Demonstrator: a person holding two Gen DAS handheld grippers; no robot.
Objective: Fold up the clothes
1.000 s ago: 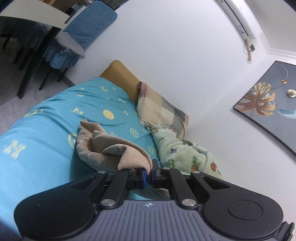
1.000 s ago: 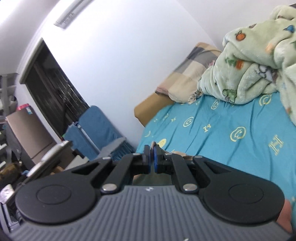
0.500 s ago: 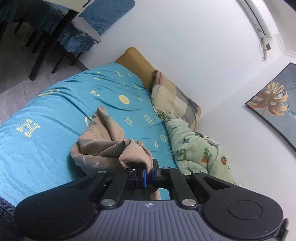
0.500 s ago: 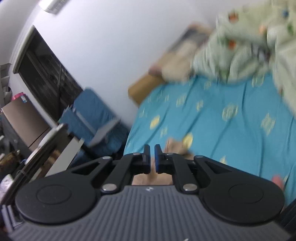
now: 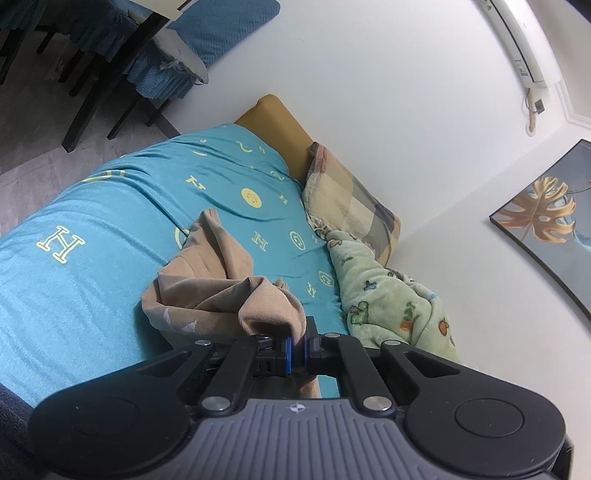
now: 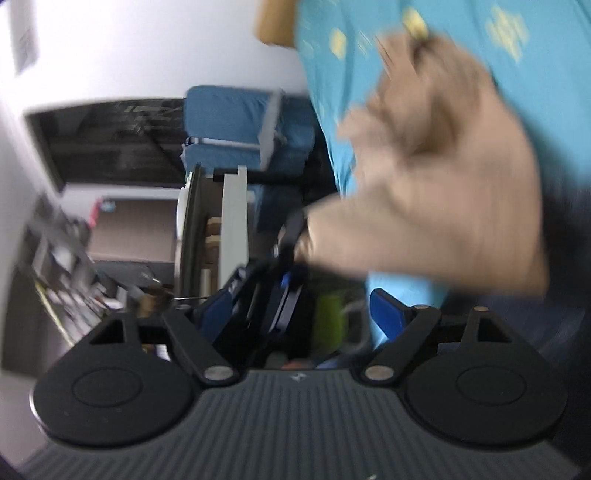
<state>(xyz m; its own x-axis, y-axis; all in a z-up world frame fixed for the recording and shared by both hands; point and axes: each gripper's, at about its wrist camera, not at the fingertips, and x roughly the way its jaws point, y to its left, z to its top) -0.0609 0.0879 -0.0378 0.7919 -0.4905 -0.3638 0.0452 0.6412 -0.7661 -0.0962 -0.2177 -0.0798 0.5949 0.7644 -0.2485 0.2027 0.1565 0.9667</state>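
A crumpled beige garment (image 5: pixel 221 291) lies in a heap on the turquoise bed sheet (image 5: pixel 85 295). My left gripper (image 5: pixel 297 350) is shut on a ribbed edge of it, and the cloth bunches over the fingertips. The right wrist view is blurred by motion. There my right gripper (image 6: pixel 303 317) has its jaws opening wide, with nothing pressed between the blue pads (image 6: pixel 388 314). Just ahead of it hangs the beige garment (image 6: pixel 443 184), held by the left gripper (image 6: pixel 291 254).
A green patterned blanket (image 5: pixel 388 306) and a checked pillow (image 5: pixel 351 206) lie by the wall at the bed's far side. Blue chairs (image 5: pixel 207 33) and a dark table (image 5: pixel 110 74) stand beyond the bed's end. A framed picture (image 5: pixel 543 218) hangs on the wall.
My right gripper rolled over, dropped toward the garment, and its jaws went from shut to wide apart. The left gripper sank a little, still shut on the garment.
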